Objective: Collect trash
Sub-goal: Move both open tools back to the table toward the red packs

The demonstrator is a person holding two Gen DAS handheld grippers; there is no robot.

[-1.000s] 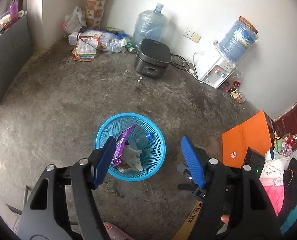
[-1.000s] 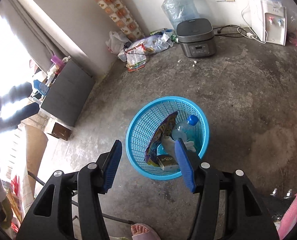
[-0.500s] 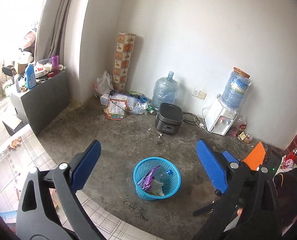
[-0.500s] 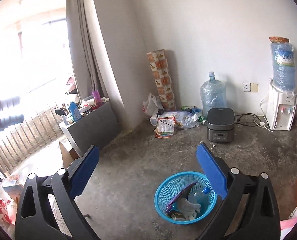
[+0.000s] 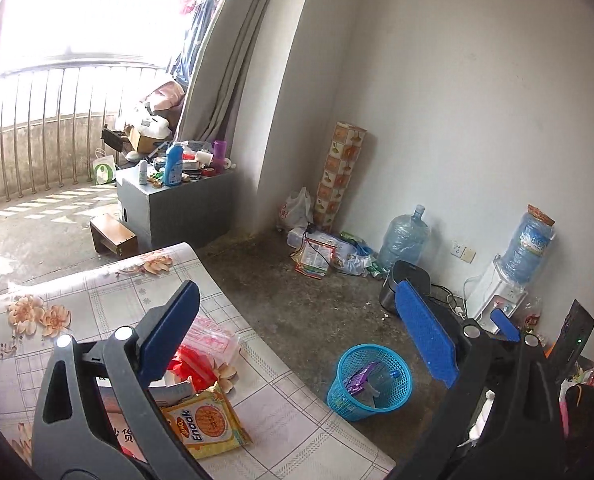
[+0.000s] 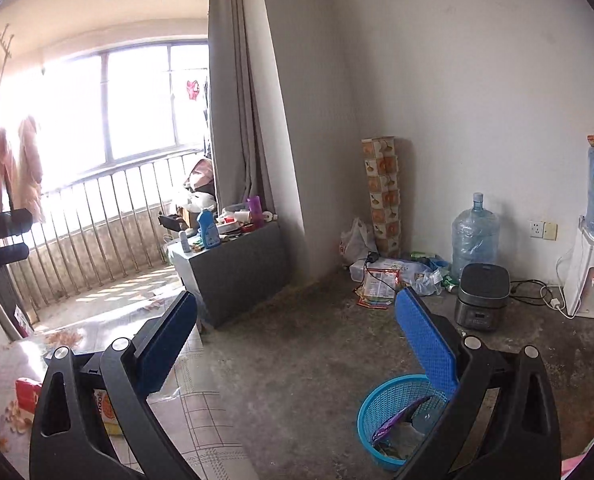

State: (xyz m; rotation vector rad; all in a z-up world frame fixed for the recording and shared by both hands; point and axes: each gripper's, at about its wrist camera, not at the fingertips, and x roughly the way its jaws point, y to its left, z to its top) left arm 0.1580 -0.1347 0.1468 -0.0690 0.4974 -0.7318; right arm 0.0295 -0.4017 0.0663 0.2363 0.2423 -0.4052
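A blue plastic basket [image 5: 371,380] [image 6: 393,420] stands on the concrete floor and holds a purple wrapper [image 5: 357,378], a clear bottle and other scraps. My left gripper [image 5: 297,332] is open and empty, high above the corner of a table with a floral cloth [image 5: 97,300]. On that table lie a yellow snack packet [image 5: 207,420], a red wrapper [image 5: 189,364] and a clear plastic bag [image 5: 213,338], near the left finger. My right gripper [image 6: 297,344] is also open and empty, with the basket below its right finger. The table [image 6: 201,412] shows at its lower left.
Along the far wall stand a dark rice cooker [image 6: 483,296], a water jug [image 6: 475,236] and a white dispenser [image 6: 589,280] with cables on the floor. Bags and wrappers [image 6: 381,276] lie in the corner. A grey cabinet [image 6: 233,268] stands by the curtain.
Both grippers rose and drew back from just over the basket, and their jaws widened. The views tilted up and swung left, bringing the table and its wrappers into sight.
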